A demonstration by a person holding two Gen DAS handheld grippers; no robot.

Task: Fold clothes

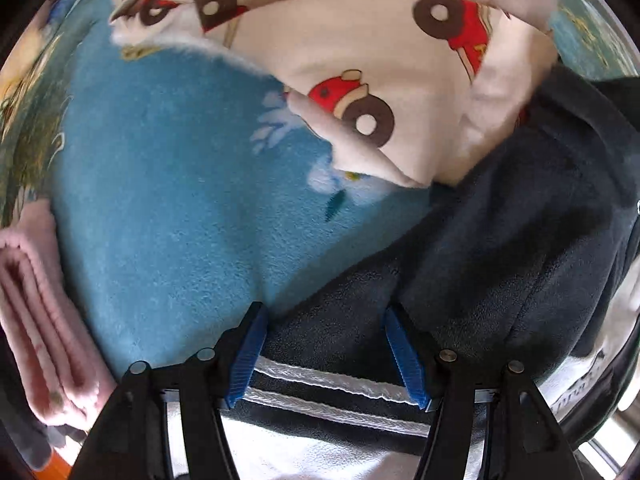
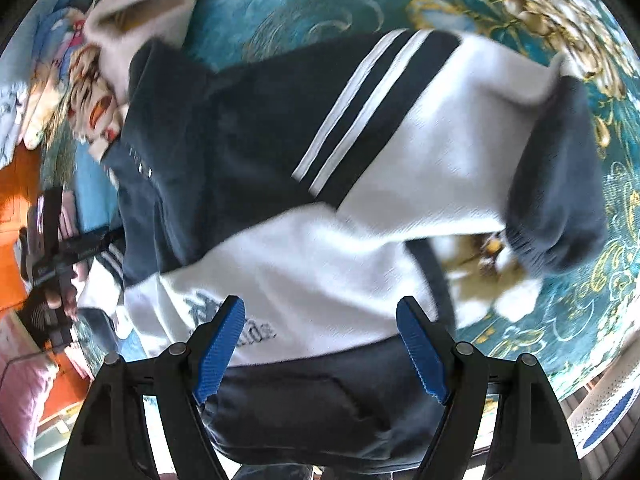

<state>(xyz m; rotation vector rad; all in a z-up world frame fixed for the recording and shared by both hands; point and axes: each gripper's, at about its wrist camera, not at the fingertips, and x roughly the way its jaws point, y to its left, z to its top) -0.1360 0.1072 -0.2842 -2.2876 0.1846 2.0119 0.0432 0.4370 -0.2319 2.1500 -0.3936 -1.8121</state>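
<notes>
- Your left gripper (image 1: 324,312) points down onto the navy part of the sweatshirt (image 1: 500,248). Its jaws are partly open with a fold of fabric between them; whether the pads press it, you cannot tell.
- Your right gripper (image 2: 320,316) hovers over the sweatshirt's white chest, jaws wide, holding nothing.
- The sweatshirt lies spread on the teal bedspread (image 2: 304,4).
- A cream car-print garment (image 1: 360,40) sits at twelve o'clock from your left gripper, on a blue blanket (image 1: 168,200).
</notes>
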